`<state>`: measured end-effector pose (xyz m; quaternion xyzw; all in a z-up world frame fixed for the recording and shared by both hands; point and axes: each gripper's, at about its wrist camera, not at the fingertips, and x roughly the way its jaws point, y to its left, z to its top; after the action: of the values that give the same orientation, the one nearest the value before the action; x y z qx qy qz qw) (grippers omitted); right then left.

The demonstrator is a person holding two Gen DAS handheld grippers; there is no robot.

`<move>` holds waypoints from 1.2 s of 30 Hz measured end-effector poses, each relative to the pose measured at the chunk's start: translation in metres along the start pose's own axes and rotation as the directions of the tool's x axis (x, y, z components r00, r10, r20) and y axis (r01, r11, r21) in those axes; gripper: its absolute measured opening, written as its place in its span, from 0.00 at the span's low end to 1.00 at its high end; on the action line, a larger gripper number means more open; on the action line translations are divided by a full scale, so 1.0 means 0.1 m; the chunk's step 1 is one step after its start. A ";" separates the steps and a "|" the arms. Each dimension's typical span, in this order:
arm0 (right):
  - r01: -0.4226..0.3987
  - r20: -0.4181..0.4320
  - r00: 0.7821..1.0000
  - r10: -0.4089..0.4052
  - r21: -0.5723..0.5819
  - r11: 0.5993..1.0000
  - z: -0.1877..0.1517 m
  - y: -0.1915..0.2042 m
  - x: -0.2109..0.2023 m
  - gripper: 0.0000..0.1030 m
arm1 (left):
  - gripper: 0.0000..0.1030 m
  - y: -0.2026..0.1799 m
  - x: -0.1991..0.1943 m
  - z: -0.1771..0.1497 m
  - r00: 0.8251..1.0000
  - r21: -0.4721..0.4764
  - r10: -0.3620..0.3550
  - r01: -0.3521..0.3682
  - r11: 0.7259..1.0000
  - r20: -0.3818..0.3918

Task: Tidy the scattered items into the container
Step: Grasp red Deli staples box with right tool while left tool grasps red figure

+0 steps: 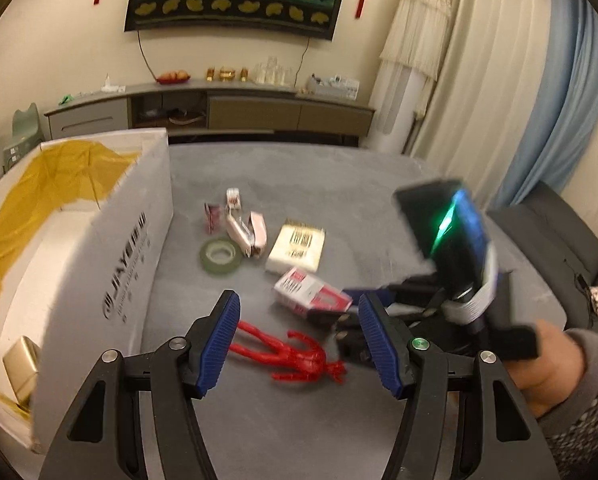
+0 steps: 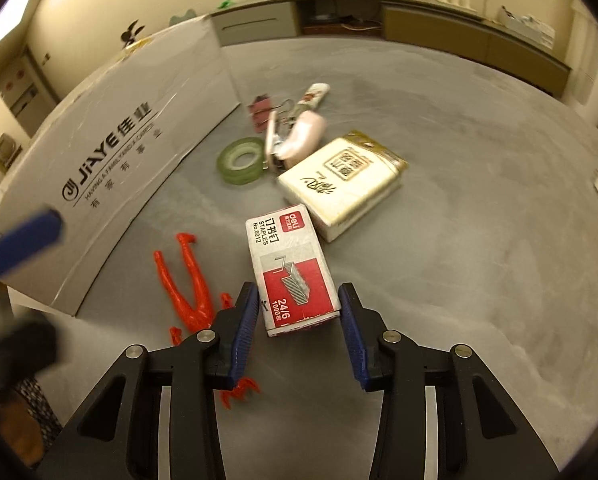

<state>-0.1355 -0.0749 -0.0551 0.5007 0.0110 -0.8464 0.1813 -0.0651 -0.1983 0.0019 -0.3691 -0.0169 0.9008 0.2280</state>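
Staple box [image 2: 295, 268] between spread right gripper [image 2: 299, 312] fingers, on table [image 2: 479, 260]

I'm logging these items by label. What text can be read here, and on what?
"deli", "STAPLES", "No.0012", "24/6", "1000": staple box, between the open right gripper's fingers.
"JIAYE", "HAVING A FAMILY AND A CAREER", plus Chinese characters: side of the white cardboard box.
Chinese calligraphy and a seal: white packet; I can't read it reliably.
No text shows on the green tape roll.
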 end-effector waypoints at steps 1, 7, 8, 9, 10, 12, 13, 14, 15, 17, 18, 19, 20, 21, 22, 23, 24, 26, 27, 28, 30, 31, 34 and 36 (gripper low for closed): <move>0.007 0.001 1.000 -0.007 0.005 1.000 0.00 -0.03 -0.01 0.42 | 0.61 0.00 0.07 -0.02 1.000 -0.004 0.002 -0.002 1.000 -0.024; 0.038 -0.001 0.999 -0.038 0.029 0.999 0.02 -0.13 -0.05 0.42 | 0.61 0.09 0.37 -0.16 0.992 -0.077 0.006 -0.016 0.997 -0.124; 0.039 -0.004 0.999 -0.039 0.034 0.999 0.01 -0.15 -0.06 0.42 | 0.61 0.09 0.42 -0.20 0.990 -0.083 0.003 -0.015 0.996 -0.140; 0.039 -0.008 0.999 -0.039 0.039 0.998 -0.01 -0.16 -0.07 0.42 | 0.61 0.10 0.48 -0.23 0.988 -0.086 0.004 -0.017 0.996 -0.156; 0.039 -0.012 0.999 -0.039 0.042 0.998 -0.03 -0.17 -0.08 0.42 | 0.61 0.12 0.55 -0.26 0.985 -0.092 0.004 -0.020 0.996 -0.175; 0.038 -0.018 0.999 -0.037 0.045 0.998 -0.07 -0.17 -0.10 0.42 | 0.61 0.14 0.68 -0.33 0.978 -0.112 -0.002 -0.022 0.994 -0.207; 0.038 -0.018 0.999 -0.037 0.045 0.998 -0.10 -0.17 -0.12 0.42 | 0.61 0.17 0.74 -0.34 0.977 -0.120 0.004 -0.030 0.992 -0.212; 0.039 -0.018 0.999 -0.038 0.049 0.998 -0.13 -0.18 -0.14 0.42 | 0.63 0.18 0.75 -0.33 0.983 -0.111 0.024 -0.045 0.993 -0.182; 0.038 -0.018 0.999 -0.037 0.053 0.998 -0.16 -0.21 -0.18 0.41 | 0.63 0.20 0.77 -0.31 0.983 -0.099 0.063 -0.080 0.992 -0.172; 0.035 -0.017 0.999 -0.034 0.065 0.997 -0.24 -0.27 -0.22 0.41 | 0.63 0.26 0.77 -0.28 0.981 -0.106 0.123 -0.140 0.984 -0.150; 0.032 -0.017 0.999 -0.031 0.072 0.997 -0.26 -0.30 -0.23 0.41 | 0.63 0.29 0.75 -0.27 0.983 -0.132 0.122 -0.140 0.981 -0.140; 0.028 -0.015 1.000 -0.027 0.075 0.997 -0.27 -0.32 -0.23 0.41 | 0.63 0.30 0.72 -0.27 0.985 -0.153 0.103 -0.124 0.980 -0.139; 0.026 -0.015 1.000 -0.025 0.076 0.997 -0.28 -0.34 -0.23 0.41 | 0.63 0.27 0.68 -0.28 0.988 -0.167 0.072 -0.095 0.981 -0.138; 0.025 -0.016 1.000 -0.024 0.077 0.997 -0.28 -0.35 -0.23 0.41 | 0.63 0.23 0.66 -0.29 0.990 -0.163 0.050 -0.072 0.984 -0.135; 0.019 -0.016 1.000 -0.018 0.078 0.997 -0.28 -0.36 -0.22 0.41 | 0.65 0.16 0.64 -0.30 0.990 -0.144 0.040 -0.059 0.988 -0.134; 0.013 -0.015 1.000 -0.012 0.075 0.997 -0.28 -0.36 -0.22 0.41 | 0.68 0.08 0.63 -0.31 0.989 -0.112 0.048 -0.064 0.992 -0.137; 0.014 -0.011 1.000 -0.013 0.070 0.997 -0.28 -0.35 -0.23 0.41 | 0.70 0.02 0.66 -0.33 0.988 -0.084 0.063 -0.076 0.994 -0.143; 0.035 0.004 0.999 -0.035 0.056 0.998 -0.26 -0.34 -0.22 0.41 | 0.70 -0.03 0.73 -0.37 0.982 -0.057 0.103 -0.113 0.992 -0.160; 0.031 0.013 0.999 -0.032 0.055 0.998 -0.25 -0.34 -0.21 0.42 | 0.70 -0.02 0.75 -0.37 0.981 -0.054 0.114 -0.124 0.991 -0.154; 0.025 0.015 1.000 -0.026 0.058 0.998 -0.23 -0.35 -0.19 0.44 | 0.70 -0.01 0.77 -0.35 0.981 -0.055 0.120 -0.130 0.990 -0.155; 0.006 0.014 1.000 -0.007 0.066 0.998 -0.20 -0.36 -0.15 0.47 | 0.66 0.04 0.77 -0.34 0.982 -0.074 0.111 -0.123 0.990 -0.151; -0.003 0.012 1.000 0.002 0.068 0.998 -0.18 -0.36 -0.12 0.48 | 0.61 0.06 0.78 -0.33 0.982 -0.073 0.114 -0.126 0.989 -0.151; 0.004 0.003 1.000 -0.004 0.049 0.999 -0.16 -0.30 -0.04 0.49 | 0.50 0.09 0.76 -0.33 0.982 -0.061 0.113 -0.123 0.990 -0.154; 0.035 0.007 0.999 -0.035 0.012 0.999 -0.16 -0.24 -0.02 0.48 | 0.50 0.16 0.80 -0.31 0.983 -0.063 0.105 -0.115 0.991 -0.153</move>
<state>-0.1291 -0.0487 -0.0655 0.4983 0.0141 -0.8513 0.1637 -0.1002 -0.1834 -0.0765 -0.4436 -0.0116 0.8808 0.1652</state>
